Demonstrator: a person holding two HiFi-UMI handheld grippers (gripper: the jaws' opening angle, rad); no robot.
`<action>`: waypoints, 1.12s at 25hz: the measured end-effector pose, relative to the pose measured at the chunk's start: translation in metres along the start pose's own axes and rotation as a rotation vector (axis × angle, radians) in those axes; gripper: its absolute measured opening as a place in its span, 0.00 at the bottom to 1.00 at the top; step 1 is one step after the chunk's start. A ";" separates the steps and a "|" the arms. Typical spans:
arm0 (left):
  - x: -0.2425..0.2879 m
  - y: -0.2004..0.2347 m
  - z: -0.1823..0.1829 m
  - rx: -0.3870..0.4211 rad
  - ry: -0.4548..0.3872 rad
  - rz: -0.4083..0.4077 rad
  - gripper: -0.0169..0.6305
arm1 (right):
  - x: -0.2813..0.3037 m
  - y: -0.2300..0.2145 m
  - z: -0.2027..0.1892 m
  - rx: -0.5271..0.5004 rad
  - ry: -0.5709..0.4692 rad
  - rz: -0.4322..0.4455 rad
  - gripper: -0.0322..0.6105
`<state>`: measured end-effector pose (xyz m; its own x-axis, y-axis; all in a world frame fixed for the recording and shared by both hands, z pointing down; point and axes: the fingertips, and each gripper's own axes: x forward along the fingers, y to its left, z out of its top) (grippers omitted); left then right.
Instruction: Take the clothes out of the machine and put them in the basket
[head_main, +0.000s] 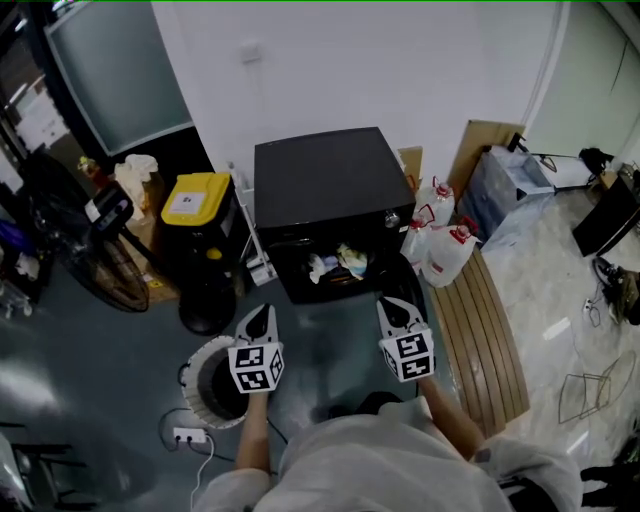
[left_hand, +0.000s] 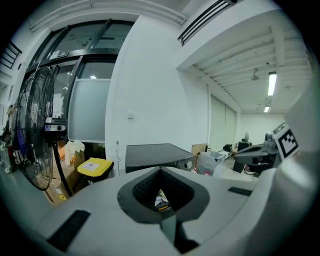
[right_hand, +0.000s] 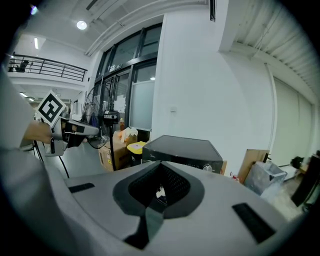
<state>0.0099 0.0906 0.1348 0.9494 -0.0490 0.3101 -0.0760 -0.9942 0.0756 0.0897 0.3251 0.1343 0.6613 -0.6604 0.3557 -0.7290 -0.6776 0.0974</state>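
Observation:
A black machine (head_main: 320, 180) stands against the white wall with its front open, and light-coloured clothes (head_main: 338, 264) lie inside. A white round basket (head_main: 193, 362) sits on the floor at the lower left. My left gripper (head_main: 260, 312) hovers over the basket's right rim, shut and empty, pointing at the machine. To the right, my right gripper (head_main: 392, 303) is level with it in front of the machine, also shut and empty. In the left gripper view the machine (left_hand: 150, 152) lies ahead of the shut left gripper (left_hand: 161, 170). The right gripper view shows the machine (right_hand: 185, 150) beyond the shut right gripper (right_hand: 161, 165).
A yellow-lidded bin (head_main: 197, 197) and a standing fan (head_main: 100, 255) are left of the machine. Plastic jugs (head_main: 440, 250) and a slatted wooden bench (head_main: 485, 330) stand on its right. A power strip (head_main: 188, 436) lies on the floor near the basket.

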 end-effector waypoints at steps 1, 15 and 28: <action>0.004 0.001 -0.002 -0.001 0.008 -0.001 0.05 | 0.003 -0.001 -0.002 0.001 0.006 0.003 0.08; 0.067 0.007 -0.026 -0.048 0.107 0.102 0.05 | 0.097 -0.033 -0.016 -0.026 0.077 0.162 0.08; 0.141 0.010 -0.049 -0.084 0.166 0.226 0.05 | 0.198 -0.066 -0.049 -0.041 0.132 0.313 0.08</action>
<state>0.1278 0.0785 0.2253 0.8432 -0.2449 0.4786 -0.3113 -0.9482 0.0634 0.2603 0.2549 0.2440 0.3782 -0.7847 0.4911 -0.9011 -0.4337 0.0009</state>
